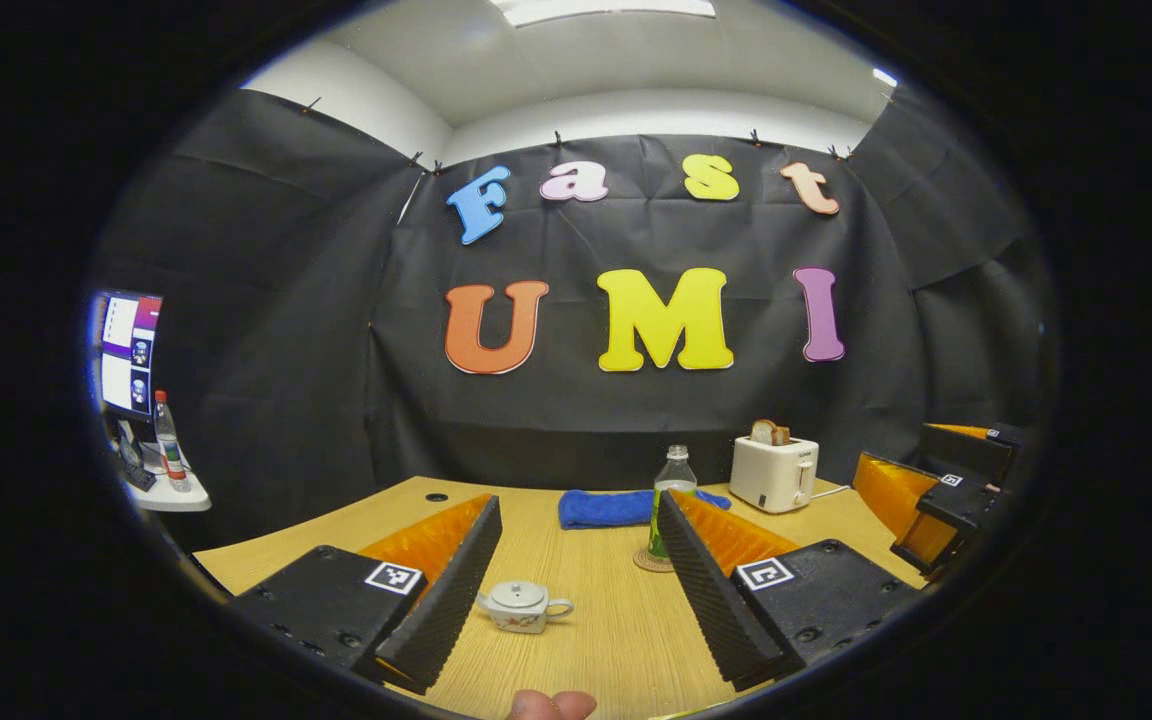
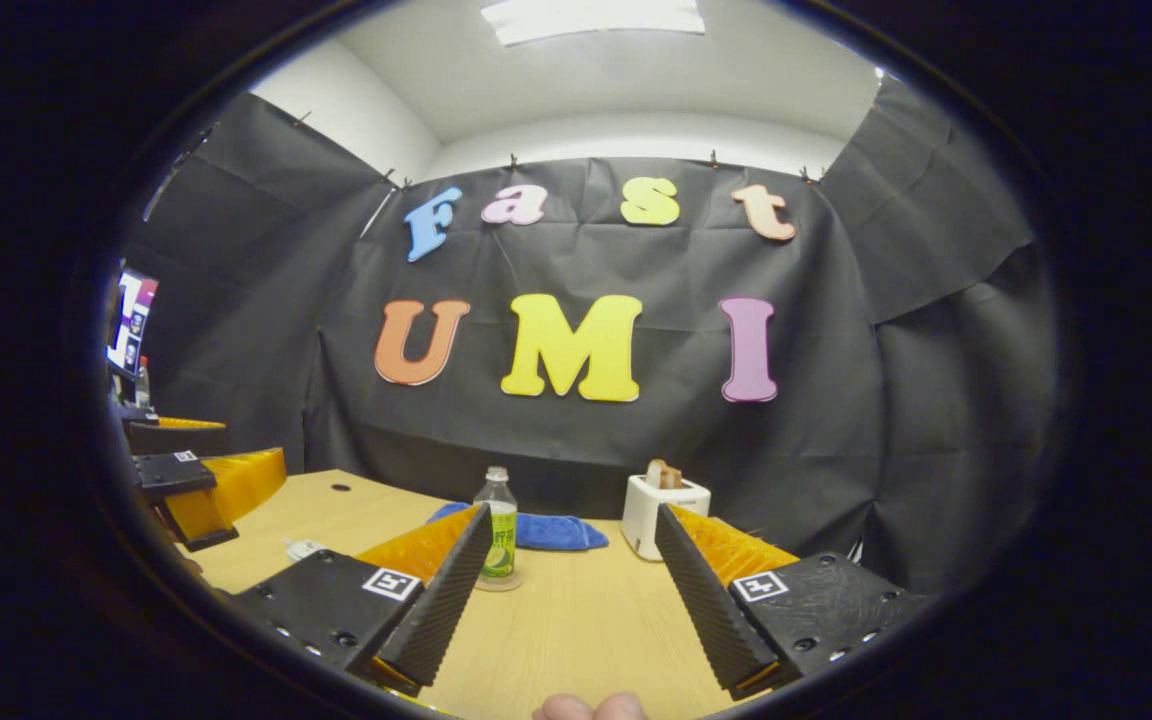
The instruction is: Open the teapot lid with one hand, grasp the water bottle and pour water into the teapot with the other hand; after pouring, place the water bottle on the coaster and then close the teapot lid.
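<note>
Your left gripper (image 1: pixel 576 590) level, pointing forward, jaws spread wide, nothing between fingers (image 1: pixel 456 585). Your fingertip (image 1: pixel 551 705) peeks at bottom edge of left gripper view. Right gripper (image 2: pixel 576 590) same pose: level, jaws wide apart, fingers (image 2: pixel 701 590) gripping nothing. Fingertip (image 2: pixel 591 708) at bottom edge there too. In right gripper view, left gripper sits far left, parted. In left gripper view, right gripper at far right, parted.
</note>
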`<act>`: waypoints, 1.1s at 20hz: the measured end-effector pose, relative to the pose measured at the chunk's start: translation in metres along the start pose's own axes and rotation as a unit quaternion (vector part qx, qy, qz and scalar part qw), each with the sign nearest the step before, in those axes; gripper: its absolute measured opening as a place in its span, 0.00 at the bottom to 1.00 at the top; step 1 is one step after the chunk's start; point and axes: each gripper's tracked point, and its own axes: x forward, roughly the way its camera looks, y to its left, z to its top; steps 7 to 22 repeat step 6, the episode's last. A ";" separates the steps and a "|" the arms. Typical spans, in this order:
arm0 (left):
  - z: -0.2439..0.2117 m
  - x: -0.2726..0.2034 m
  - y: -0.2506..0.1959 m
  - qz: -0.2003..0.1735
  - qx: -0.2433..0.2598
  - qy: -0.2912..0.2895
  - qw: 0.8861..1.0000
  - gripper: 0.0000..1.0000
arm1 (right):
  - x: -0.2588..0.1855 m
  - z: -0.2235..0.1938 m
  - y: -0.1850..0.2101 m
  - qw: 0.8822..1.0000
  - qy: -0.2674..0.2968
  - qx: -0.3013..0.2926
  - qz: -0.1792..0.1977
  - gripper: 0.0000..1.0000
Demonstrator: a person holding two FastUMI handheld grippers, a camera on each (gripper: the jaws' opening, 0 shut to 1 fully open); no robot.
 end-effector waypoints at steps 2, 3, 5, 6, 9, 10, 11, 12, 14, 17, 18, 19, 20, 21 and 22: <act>0.000 0.001 -0.001 -0.001 0.000 0.001 1.000 0.98 | 0.001 0.001 0.002 1.000 -0.001 -0.003 0.002 0.97; -0.001 0.001 -0.001 -0.001 0.002 0.001 1.000 0.98 | 0.002 0.003 0.002 1.000 -0.002 -0.004 0.002 0.98; -0.003 0.002 0.001 0.000 0.002 0.003 1.000 0.98 | 0.001 0.002 0.003 1.000 -0.004 -0.002 0.001 0.97; -0.003 0.002 0.003 0.001 0.002 0.004 1.000 0.98 | 0.002 0.000 0.003 1.000 -0.003 0.002 0.001 0.97; -0.003 0.002 0.003 0.001 0.002 0.004 1.000 0.98 | 0.002 0.000 0.003 1.000 -0.003 0.002 0.001 0.97; -0.003 0.002 0.003 0.001 0.002 0.004 1.000 0.98 | 0.002 0.000 0.003 1.000 -0.003 0.002 0.001 0.97; -0.003 0.002 0.003 0.001 0.002 0.004 1.000 0.98 | 0.002 0.000 0.003 1.000 -0.003 0.002 0.001 0.97; -0.003 0.002 0.003 0.001 0.002 0.004 1.000 0.98 | 0.002 0.000 0.003 1.000 -0.003 0.002 0.001 0.97; -0.003 0.002 0.003 0.001 0.002 0.004 1.000 0.98 | 0.002 0.000 0.003 1.000 -0.003 0.002 0.001 0.97; -0.003 0.002 0.003 0.001 0.002 0.004 1.000 0.98 | 0.002 0.000 0.003 1.000 -0.003 0.002 0.001 0.97; -0.003 0.002 0.003 0.001 0.002 0.004 1.000 0.98 | 0.002 0.000 0.003 1.000 -0.003 0.002 0.001 0.97; -0.003 0.002 0.003 0.001 0.002 0.004 1.000 0.98 | 0.002 0.000 0.003 1.000 -0.003 0.002 0.001 0.97; -0.003 0.002 0.003 0.001 0.002 0.004 1.000 0.98 | 0.002 0.000 0.003 1.000 -0.003 0.002 0.001 0.97; -0.003 0.002 0.003 0.001 0.002 0.004 1.000 0.98 | 0.002 0.000 0.003 1.000 -0.003 0.002 0.001 0.97; -0.003 0.002 0.003 0.001 0.002 0.004 1.000 0.98 | 0.002 0.000 0.003 1.000 -0.003 0.002 0.001 0.97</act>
